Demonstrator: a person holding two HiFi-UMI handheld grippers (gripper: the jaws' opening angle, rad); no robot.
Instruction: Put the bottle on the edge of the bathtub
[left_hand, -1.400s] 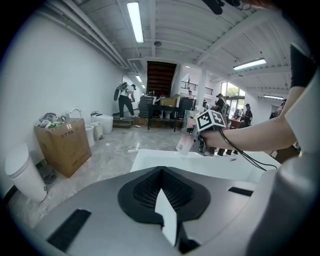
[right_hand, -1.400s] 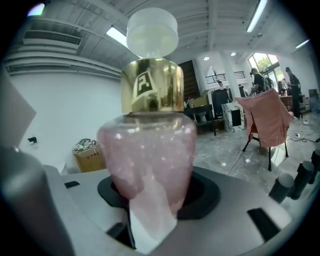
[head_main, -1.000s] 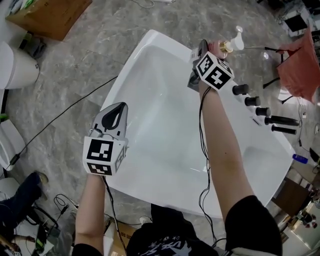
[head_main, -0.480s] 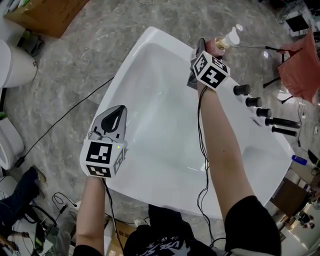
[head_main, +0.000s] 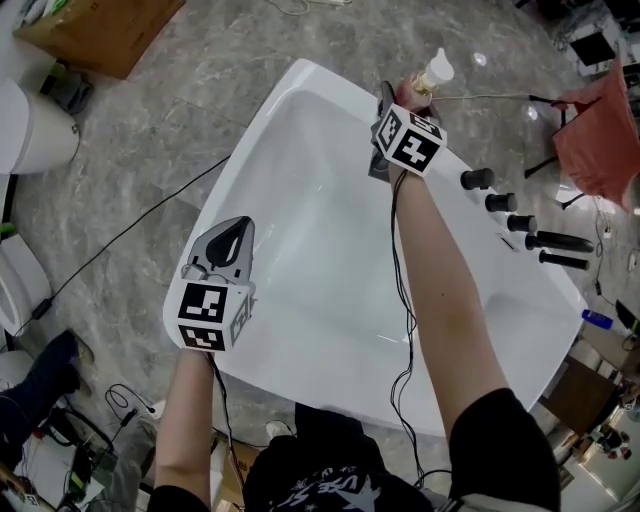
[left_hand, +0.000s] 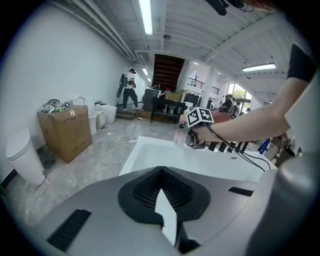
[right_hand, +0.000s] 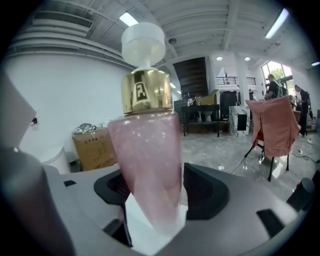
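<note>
A pink bottle (head_main: 418, 88) with a gold collar and white pump top stands at the far corner rim of the white bathtub (head_main: 235, 170). My right gripper (head_main: 402, 98) is around it. In the right gripper view the bottle (right_hand: 147, 160) fills the space between the jaws, leaning slightly. The jaws have just been opening, with the bottle still between them, and the pads look slack on it. My left gripper (head_main: 232, 240) hovers over the tub's near left rim, shut and holding nothing. In the left gripper view (left_hand: 162, 195) the bottle (left_hand: 179, 137) shows small across the tub (left_hand: 150, 150).
Several black tap handles (head_main: 500, 200) line the tub's right rim. A cardboard box (head_main: 100, 30) and a white toilet (head_main: 35, 130) stand on the grey floor at left. A chair with red cloth (head_main: 600, 130) is at right. Cables trail over the floor.
The right hand shifted slightly left and farther away with the bottle. The bottle swung from leaning right to nearly upright. The left gripper stayed where it was.
</note>
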